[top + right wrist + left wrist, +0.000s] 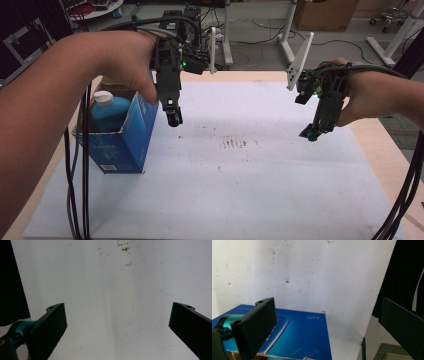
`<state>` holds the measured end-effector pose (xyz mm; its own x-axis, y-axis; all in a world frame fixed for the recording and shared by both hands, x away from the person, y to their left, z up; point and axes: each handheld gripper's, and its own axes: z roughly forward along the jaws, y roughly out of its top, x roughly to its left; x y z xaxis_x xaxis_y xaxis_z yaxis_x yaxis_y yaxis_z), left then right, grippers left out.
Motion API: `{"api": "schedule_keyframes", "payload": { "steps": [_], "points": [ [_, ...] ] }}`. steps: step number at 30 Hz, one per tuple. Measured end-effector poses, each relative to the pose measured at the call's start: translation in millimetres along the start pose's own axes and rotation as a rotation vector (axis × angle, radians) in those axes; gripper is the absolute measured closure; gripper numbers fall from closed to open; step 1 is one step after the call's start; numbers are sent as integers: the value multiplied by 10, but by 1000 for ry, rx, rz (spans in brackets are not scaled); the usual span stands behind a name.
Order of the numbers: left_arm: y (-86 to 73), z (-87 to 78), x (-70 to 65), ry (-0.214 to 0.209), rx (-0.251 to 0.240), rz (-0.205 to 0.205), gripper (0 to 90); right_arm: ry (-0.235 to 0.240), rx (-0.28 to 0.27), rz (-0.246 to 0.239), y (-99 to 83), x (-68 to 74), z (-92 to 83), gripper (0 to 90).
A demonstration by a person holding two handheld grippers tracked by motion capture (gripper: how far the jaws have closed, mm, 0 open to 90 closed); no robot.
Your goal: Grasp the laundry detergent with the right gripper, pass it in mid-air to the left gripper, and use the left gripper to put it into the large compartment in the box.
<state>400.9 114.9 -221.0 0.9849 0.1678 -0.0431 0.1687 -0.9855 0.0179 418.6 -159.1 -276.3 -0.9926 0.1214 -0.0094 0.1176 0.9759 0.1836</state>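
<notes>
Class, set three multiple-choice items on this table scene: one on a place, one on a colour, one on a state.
1. Where does the blue box stand?
A. left side of the white sheet
B. right side
C. on the floor

2. What colour is the bottle cap in the box?
A. red
B. white
C. black

3. How do the right tool jaws stand?
A. shut on the box
B. shut, empty
C. open, empty

Key: 1 A, the high view shows it at left. 2 B, white cap above a blue bottle. 3 C, the right gripper view shows wide-apart jaws over bare sheet.
</notes>
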Motion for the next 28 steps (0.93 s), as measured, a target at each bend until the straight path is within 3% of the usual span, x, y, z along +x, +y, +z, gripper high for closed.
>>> {"api": "schedule_keyframes", "payload": {
  "steps": [28],
  "points": [
    [32,46,5,-14,-1,0,16,-1,21,16,0,-14,39,6]
  ]
}}
